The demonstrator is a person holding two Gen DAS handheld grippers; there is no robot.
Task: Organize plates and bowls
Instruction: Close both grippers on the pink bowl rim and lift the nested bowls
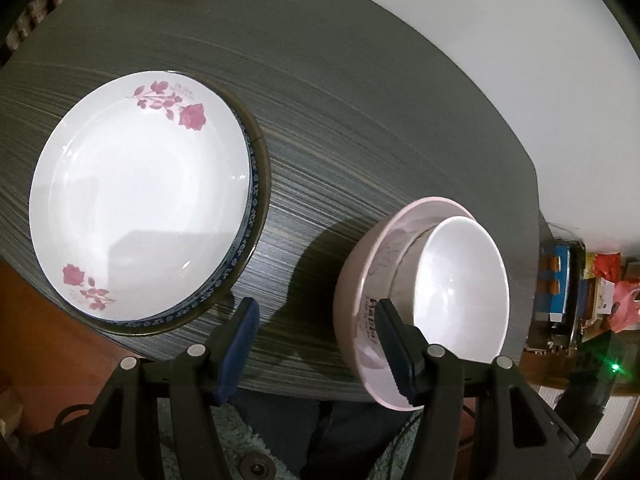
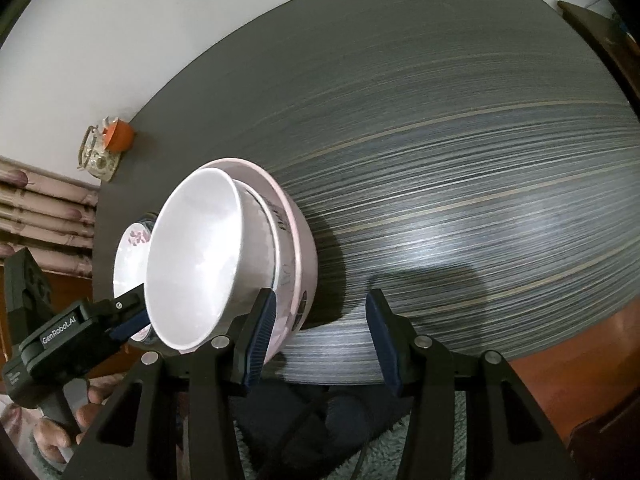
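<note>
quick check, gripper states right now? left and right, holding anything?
Left gripper: open, holding nothing; its right finger lies by the pink bowl.
Right gripper: open, holding nothing, beside the stacked bowls.

Your left gripper (image 1: 318, 350) is spread wide, jaws apart. Right gripper (image 2: 320, 336) likewise wide, w/ nothing between its pads.

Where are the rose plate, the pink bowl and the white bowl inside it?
rose plate (image 1: 140, 200), left wrist view, bare white centre.
pink bowl (image 1: 352, 304), left wrist view, outer wall.
white bowl (image 2: 196, 256), right wrist view, inner surface.
</note>
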